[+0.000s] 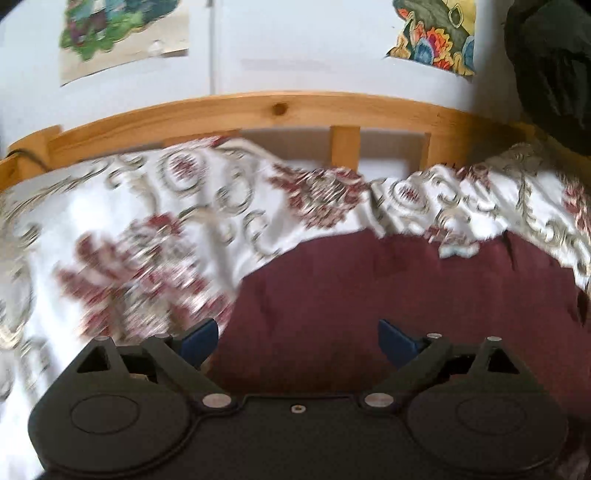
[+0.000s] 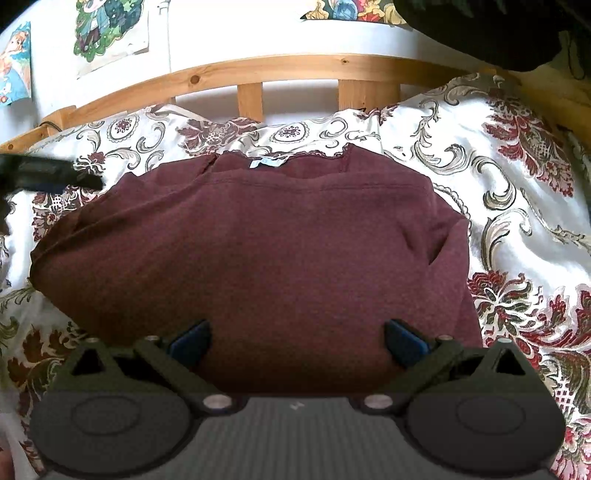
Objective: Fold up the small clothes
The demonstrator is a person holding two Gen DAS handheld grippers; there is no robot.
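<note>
A: Where is the shirt?

B: The maroon shirt lies flat on the bed, on the flowered bedspread. From the right wrist view it sits centred in front of the right gripper, reaching back toward the wooden bed rail.

A: Orientation?

B: The neckline with its pale label points away from the camera, toward the rail. The long axis appears to run left to right across the bed. The left side looks folded in, with a rounded edge. The right side shows a soft crease.

A: Right gripper state?

B: Jaws wide apart, nothing between the blue pads. They hang over the near edge of the shirt; I cannot tell if they touch the cloth.

A: Left gripper?

B: Also spread wide and holding nothing. Its view is motion-blurred. It looks over the shirt's left part, with bedspread to its left.

A: Is it visible from the other side?

B: A dark blurred shape at the left edge of the right wrist view, near the shirt's far left corner; I cannot tell what it is.

A: Background?

B: White wall with colourful pictures, dark cloth at upper right.
</note>
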